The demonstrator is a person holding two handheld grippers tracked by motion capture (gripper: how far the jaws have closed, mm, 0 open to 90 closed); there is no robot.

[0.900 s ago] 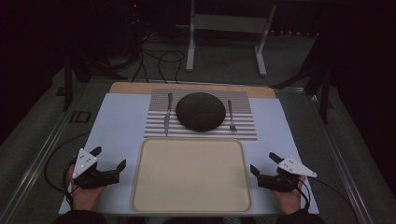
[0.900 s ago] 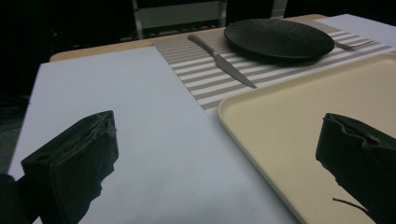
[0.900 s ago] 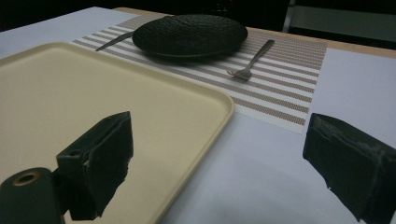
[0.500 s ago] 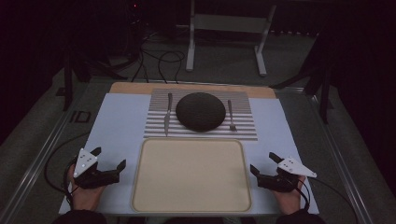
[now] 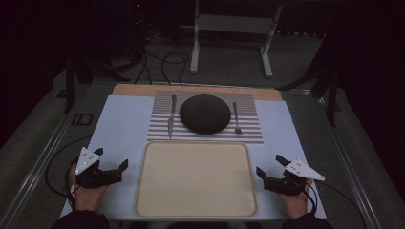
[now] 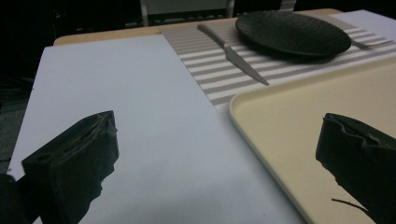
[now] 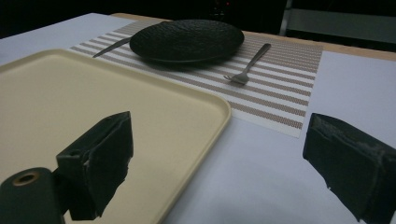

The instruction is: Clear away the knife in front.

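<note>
A cream tray (image 5: 196,212) lies at the near middle of the table, with nothing on it. Beyond it a striped placemat (image 5: 248,131) carries a black plate (image 5: 205,113), a knife (image 5: 171,118) at its left and a fork (image 5: 236,117) at its right. My left gripper (image 5: 117,171) rests left of the tray, open, nothing between its jaws. My right gripper (image 5: 265,177) rests right of the tray, open and holding nothing. In the left gripper view the tray (image 6: 299,116), knife (image 6: 233,56) and plate (image 6: 292,32) lie ahead; the right gripper view shows the tray (image 7: 93,102), plate (image 7: 187,39) and fork (image 7: 247,65).
A pale blue sheet (image 5: 119,129) covers the table under the mat and tray. A wooden strip (image 5: 138,89) runs along the far edge. Beyond the table stand a metal frame (image 5: 229,38) and cables (image 5: 162,57) on a dark floor.
</note>
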